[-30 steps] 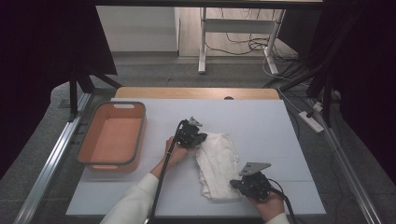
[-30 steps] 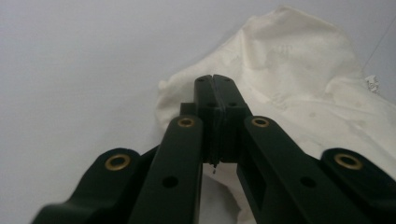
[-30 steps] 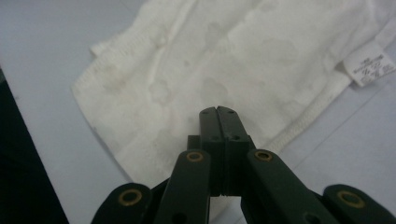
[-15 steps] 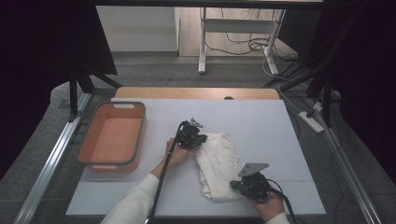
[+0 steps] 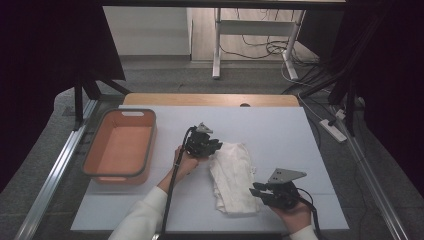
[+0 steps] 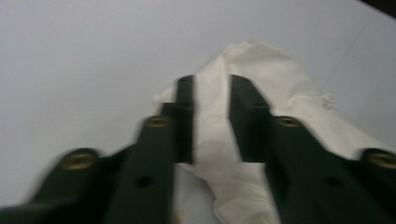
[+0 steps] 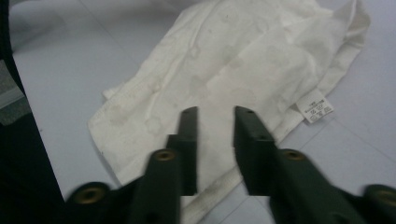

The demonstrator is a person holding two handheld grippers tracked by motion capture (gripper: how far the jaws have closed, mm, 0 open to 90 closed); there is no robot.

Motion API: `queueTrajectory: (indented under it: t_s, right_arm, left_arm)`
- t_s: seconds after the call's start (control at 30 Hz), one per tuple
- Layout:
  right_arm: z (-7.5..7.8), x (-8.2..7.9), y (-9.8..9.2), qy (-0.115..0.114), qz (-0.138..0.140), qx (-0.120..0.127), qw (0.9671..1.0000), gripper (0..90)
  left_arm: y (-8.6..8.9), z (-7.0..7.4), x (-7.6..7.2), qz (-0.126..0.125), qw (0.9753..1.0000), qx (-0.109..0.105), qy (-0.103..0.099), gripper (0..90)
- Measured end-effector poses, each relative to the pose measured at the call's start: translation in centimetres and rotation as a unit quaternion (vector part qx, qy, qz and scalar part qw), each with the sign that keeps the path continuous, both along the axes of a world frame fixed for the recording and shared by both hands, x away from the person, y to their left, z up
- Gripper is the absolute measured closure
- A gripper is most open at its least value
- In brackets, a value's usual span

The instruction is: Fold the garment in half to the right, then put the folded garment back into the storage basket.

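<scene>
A crumpled white cloth (image 5: 232,175) lies on the pale table (image 5: 280,125) near its middle. My left gripper (image 5: 216,146) sits at the cloth's far left corner. In the left gripper view the cloth (image 6: 285,88) runs under and between the jaws of that gripper (image 6: 211,88), which stand a little apart. My right gripper (image 5: 255,191) hovers open by the cloth's near right edge. Its own view looks down on the cloth (image 7: 243,60) past the gripper (image 7: 215,114), with a small label (image 7: 316,111) at the hem.
An orange basket (image 5: 117,147) with a grey rim stands on the table's left side. A dark cable (image 5: 172,185) trails from the left gripper along the white sleeve. Metal rails and black frame legs flank the table.
Little differs: the right gripper has edged slightly to the right, while the left gripper and the cloth keep about the same place.
</scene>
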State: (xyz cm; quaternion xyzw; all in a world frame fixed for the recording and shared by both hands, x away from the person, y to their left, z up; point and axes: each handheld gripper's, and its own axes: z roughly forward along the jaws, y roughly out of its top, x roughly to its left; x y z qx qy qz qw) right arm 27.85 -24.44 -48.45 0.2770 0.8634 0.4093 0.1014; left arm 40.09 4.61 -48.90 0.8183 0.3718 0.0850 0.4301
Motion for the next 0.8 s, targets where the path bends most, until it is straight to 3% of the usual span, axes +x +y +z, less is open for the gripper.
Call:
queueTrajectory:
  t_s: [0.03, 0.17, 0.3, 0.53, 0.8]
  right_arm:
    - [0.1, 0.1, 0.0, 0.002, 0.004, 0.010, 0.9999, 54.8]
    - [0.6, 0.0, 0.2, -0.001, 0.017, 0.024, 0.9996, 37.9]
    - [0.8, -0.2, 0.5, -0.006, 0.035, 0.019, 0.9992, 30.4]
    - [0.8, -0.6, 1.5, -0.003, 0.079, 0.009, 0.9968, 30.3]
    - [0.3, -1.0, 2.8, 0.010, 0.111, -0.009, 0.9937, 30.5]
  left_arm:
    - [0.0, 0.2, -0.1, 0.002, 1.0000, 0.002, -0.002, 52.5]
    - [0.4, 0.9, -0.3, 0.010, 0.9999, -0.011, 0.007, 33.8]
    - [0.8, 1.3, -0.4, 0.014, 0.9997, -0.012, 0.014, 28.7]
    - [1.0, 1.3, -0.4, 0.016, 0.9996, -0.005, 0.022, 26.0]
    - [0.9, 1.2, -0.2, 0.018, 0.9995, 0.003, 0.026, 24.7]
